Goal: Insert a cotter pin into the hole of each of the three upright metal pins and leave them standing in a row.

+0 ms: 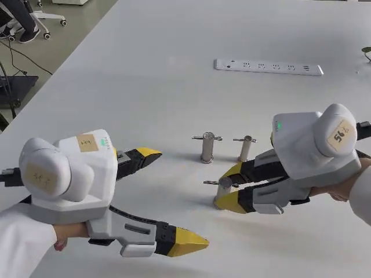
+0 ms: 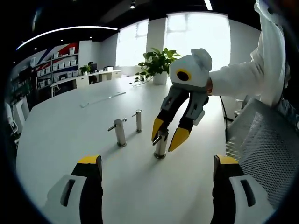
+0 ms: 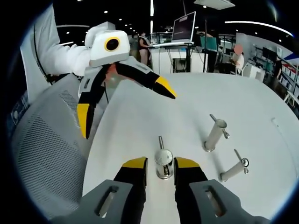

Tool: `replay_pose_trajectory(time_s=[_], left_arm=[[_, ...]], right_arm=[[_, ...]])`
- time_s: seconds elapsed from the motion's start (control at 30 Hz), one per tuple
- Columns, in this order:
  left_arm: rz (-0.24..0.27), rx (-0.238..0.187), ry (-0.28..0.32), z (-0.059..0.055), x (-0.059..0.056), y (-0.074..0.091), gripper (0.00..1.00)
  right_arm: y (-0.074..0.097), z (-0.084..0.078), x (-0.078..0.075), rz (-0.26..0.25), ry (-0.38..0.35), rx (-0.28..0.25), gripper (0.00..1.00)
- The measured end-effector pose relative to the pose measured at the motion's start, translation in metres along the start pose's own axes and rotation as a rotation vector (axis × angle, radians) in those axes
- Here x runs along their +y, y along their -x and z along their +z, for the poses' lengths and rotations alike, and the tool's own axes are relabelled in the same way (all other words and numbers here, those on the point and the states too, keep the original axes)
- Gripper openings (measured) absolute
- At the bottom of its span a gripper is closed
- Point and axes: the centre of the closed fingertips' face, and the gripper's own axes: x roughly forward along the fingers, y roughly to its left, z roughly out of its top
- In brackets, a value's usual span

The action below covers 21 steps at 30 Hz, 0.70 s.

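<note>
Three steel pins stand upright on a white table, long axes vertical, in a triangle rather than a row. The near pin sits between the yellow tips of the right gripper. Those jaws flank it closely but stand a little wider than its shaft, a sliver of gap showing in the right gripper view. A cotter runs level through the near pin's head, its free end pointing left toward the left gripper.

Just beyond the near pin, the rear-left pin and rear-right pin stand side by side, apart from each other. Each carries a cotter lying level across its top.

Left of the near pin, and well apart from it, the left gripper hangs with jaws spread wide, holding nothing; bare tabletop lies between them.

Far beyond the near pin a white strip lies flat. A plant stands at the table's far end, and a chair stands on the floor past the table's left edge.
</note>
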Motion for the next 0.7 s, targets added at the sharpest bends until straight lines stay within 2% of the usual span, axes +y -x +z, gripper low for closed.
replay_pose_trajectory(time_s=[0.03,0.07,0.1,0.27,0.43,0.53,0.7], left_arm=[[0.003,0.003,0.007,-0.001,0.000,0.001,0.99],[0.009,0.010,0.013,-0.003,0.001,0.002,0.99],[0.015,0.014,0.012,-0.004,0.001,0.003,0.99],[0.034,0.056,0.012,-0.013,0.003,0.008,0.99],[0.052,0.045,0.031,-0.011,0.004,0.012,0.99],[0.058,0.046,0.031,-0.010,0.003,0.013,0.99],[0.058,0.040,0.059,-0.009,0.003,0.012,0.99]], right_arm=[[0.000,0.000,-0.001,-0.006,0.002,0.000,0.15],[0.000,0.000,-0.006,-0.034,0.010,-0.005,0.10],[0.000,0.000,-0.003,-0.017,0.012,-0.006,0.10],[0.001,0.002,-0.004,-0.022,0.019,-0.010,0.09],[0.004,0.001,-0.002,-0.024,0.060,-0.004,0.08],[0.010,-0.002,-0.004,-0.029,0.052,-0.009,0.08],[0.033,-0.010,-0.019,-0.066,0.014,-0.019,0.08]])
